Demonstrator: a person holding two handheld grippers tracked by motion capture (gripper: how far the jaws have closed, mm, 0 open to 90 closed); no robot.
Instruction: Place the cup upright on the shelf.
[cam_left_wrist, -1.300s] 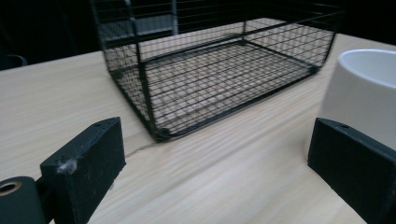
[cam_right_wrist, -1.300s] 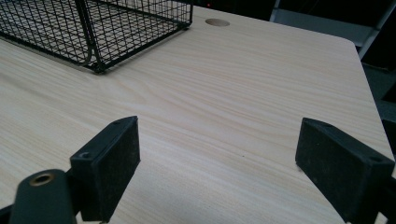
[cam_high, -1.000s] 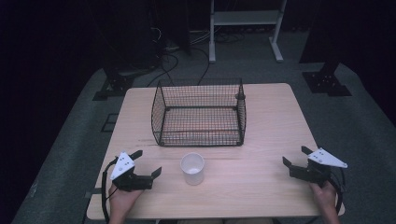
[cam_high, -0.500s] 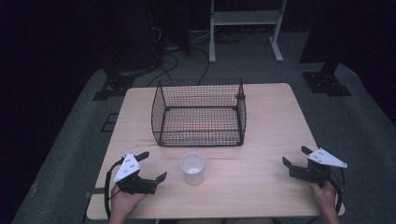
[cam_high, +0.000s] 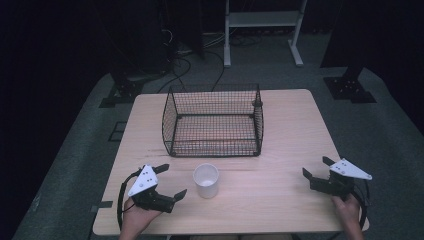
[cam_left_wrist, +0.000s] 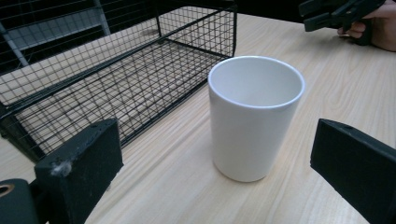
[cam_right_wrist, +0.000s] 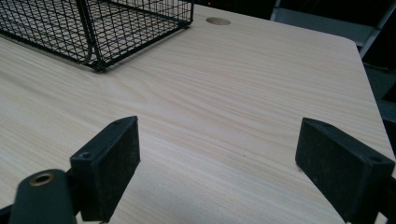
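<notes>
A white cup (cam_high: 206, 181) stands upright and empty on the wooden table (cam_high: 280, 145), just in front of a black wire basket (cam_high: 214, 121). My left gripper (cam_high: 170, 182) is open to the left of the cup, jaws pointing at it. In the left gripper view the cup (cam_left_wrist: 254, 116) stands a little beyond the spread jaws, with the basket (cam_left_wrist: 116, 79) behind it. My right gripper (cam_high: 316, 167) is open near the table's front right corner, with nothing between its jaws. The right gripper view shows bare table (cam_right_wrist: 224, 102) and a corner of the basket (cam_right_wrist: 98, 28).
The wire basket is empty and sits mid-table toward the back. A round cable hole (cam_right_wrist: 217, 21) lies in the table near the far edge. Dark floor, cables and a white metal stand (cam_high: 262, 30) lie beyond the table.
My left gripper has moved right and forward toward the cup and turned its jaws at it. The right gripper has barely moved.
</notes>
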